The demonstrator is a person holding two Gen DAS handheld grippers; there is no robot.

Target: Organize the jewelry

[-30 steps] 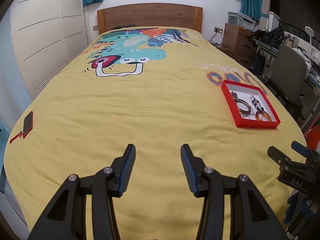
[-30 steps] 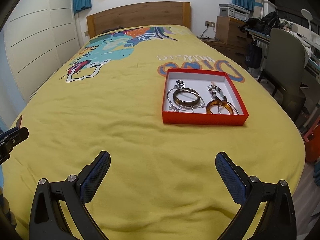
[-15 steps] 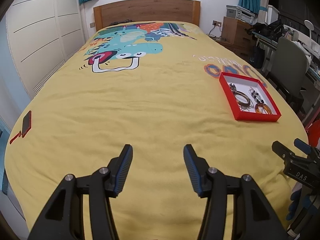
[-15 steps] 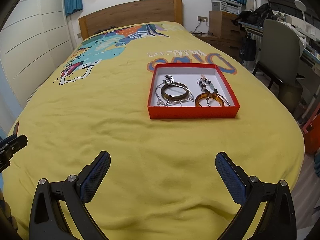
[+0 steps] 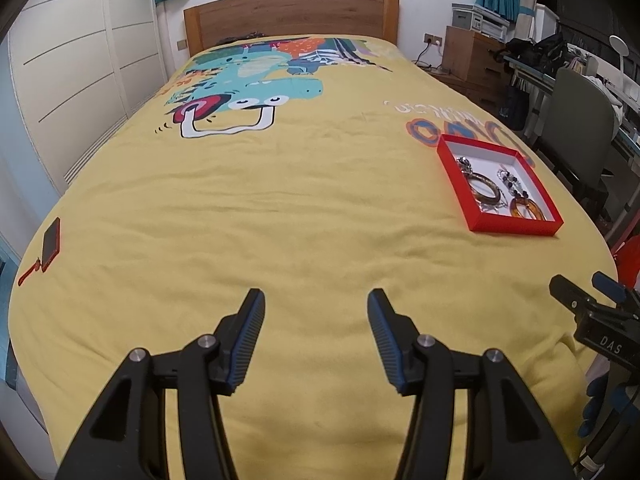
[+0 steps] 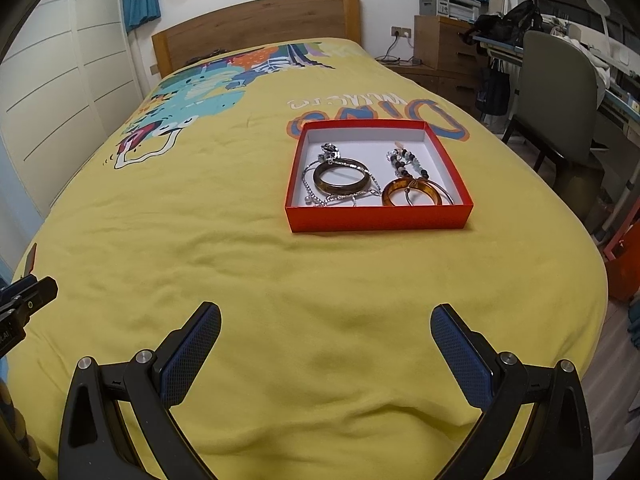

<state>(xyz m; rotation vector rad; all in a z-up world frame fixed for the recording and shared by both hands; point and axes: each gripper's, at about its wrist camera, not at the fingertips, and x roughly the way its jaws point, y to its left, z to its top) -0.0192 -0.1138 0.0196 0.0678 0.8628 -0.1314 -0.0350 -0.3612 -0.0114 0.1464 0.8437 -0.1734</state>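
Note:
A shallow red box with a white inside lies on the yellow bedspread; it also shows at the right of the left wrist view. In it lie a dark brown bangle, an amber bangle, a silver chain and a beaded bracelet. My right gripper is wide open and empty, above the bedspread in front of the box. My left gripper is open and empty over bare bedspread, left of the box.
A red phone lies at the bed's left edge. A grey chair and a desk stand right of the bed, a wooden headboard at the far end, white wardrobes on the left. The bed's near edge is just below both grippers.
Both grippers have moved forward over the bed, so the red box appears nearer and larger. Both have stayed open and empty.

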